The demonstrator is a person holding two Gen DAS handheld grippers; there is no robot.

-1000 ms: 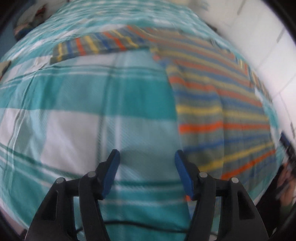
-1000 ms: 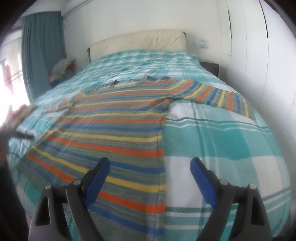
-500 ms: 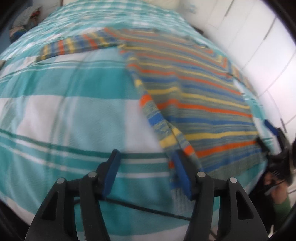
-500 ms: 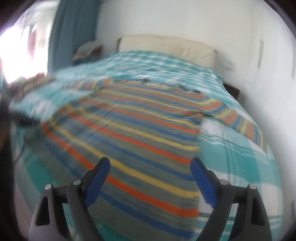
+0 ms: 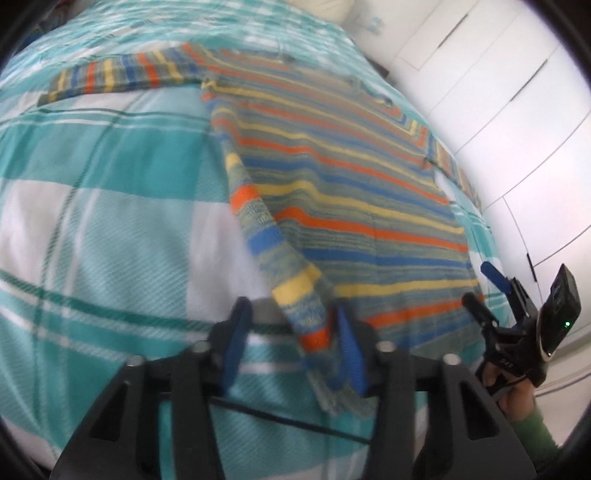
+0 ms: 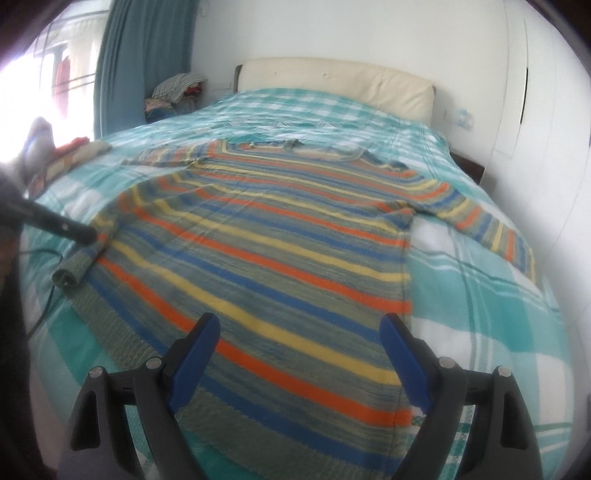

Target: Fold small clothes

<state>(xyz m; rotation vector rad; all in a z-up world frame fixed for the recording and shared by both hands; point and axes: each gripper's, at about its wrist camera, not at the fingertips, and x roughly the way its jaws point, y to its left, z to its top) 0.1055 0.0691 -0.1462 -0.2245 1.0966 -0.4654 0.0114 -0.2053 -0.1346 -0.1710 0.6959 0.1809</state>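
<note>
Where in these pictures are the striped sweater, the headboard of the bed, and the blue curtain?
striped sweater [image 6: 280, 254]: right wrist view, middle of its body.
headboard [image 6: 332, 79]: right wrist view, cream padded front.
blue curtain [image 6: 144, 55]: right wrist view, middle folds beside the window.

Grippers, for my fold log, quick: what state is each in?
Left gripper: jaws have just been closing, sweater edge between them, not clamped.
Right gripper: open, holding nothing.

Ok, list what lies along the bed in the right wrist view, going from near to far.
Right gripper → striped sweater → checked bedspread → cream headboard → white wall.
</note>
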